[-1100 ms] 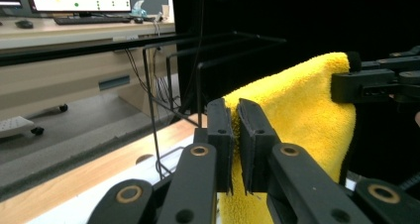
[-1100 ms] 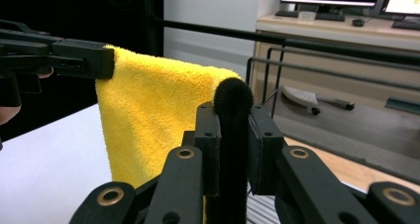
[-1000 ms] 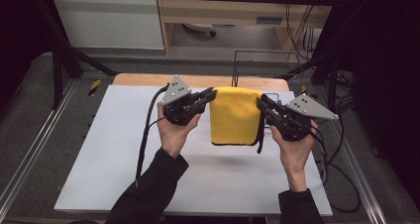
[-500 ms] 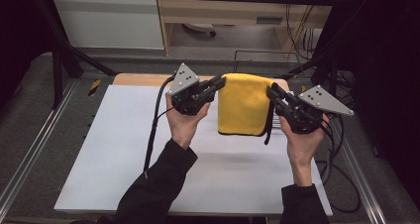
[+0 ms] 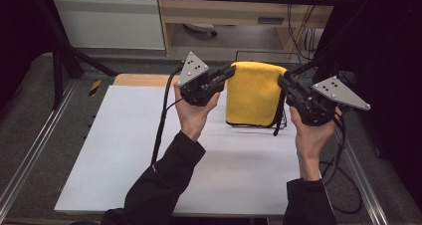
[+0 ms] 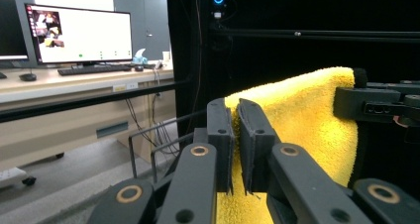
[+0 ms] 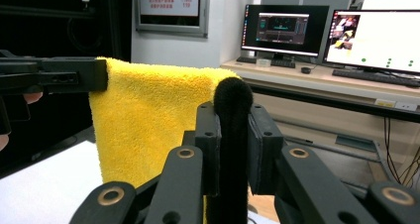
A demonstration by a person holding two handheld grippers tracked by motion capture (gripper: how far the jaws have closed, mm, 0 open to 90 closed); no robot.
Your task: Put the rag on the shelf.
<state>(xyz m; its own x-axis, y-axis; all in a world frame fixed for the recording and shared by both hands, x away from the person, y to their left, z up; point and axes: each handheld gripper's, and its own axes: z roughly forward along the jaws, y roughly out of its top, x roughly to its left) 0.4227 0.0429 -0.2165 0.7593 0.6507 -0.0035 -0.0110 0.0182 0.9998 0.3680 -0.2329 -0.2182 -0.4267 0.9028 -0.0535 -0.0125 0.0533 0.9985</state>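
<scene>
Both grippers, left [image 5: 226, 75] and right [image 5: 287, 83], stayed clamped on the yellow towel's [image 5: 255, 93] top corners and had raised it off the white table [image 5: 124, 145]; it hung toward twelve o'clock, probably ready for folding or repositioning.

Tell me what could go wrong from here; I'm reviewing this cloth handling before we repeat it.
1. The yellow towel hangs between the left gripper and right gripper, each pinching a top corner; if either grip is shallow, that side could slip and drop.
2. The towel's black edge strip sits in the right jaws; it may slide out.
</scene>
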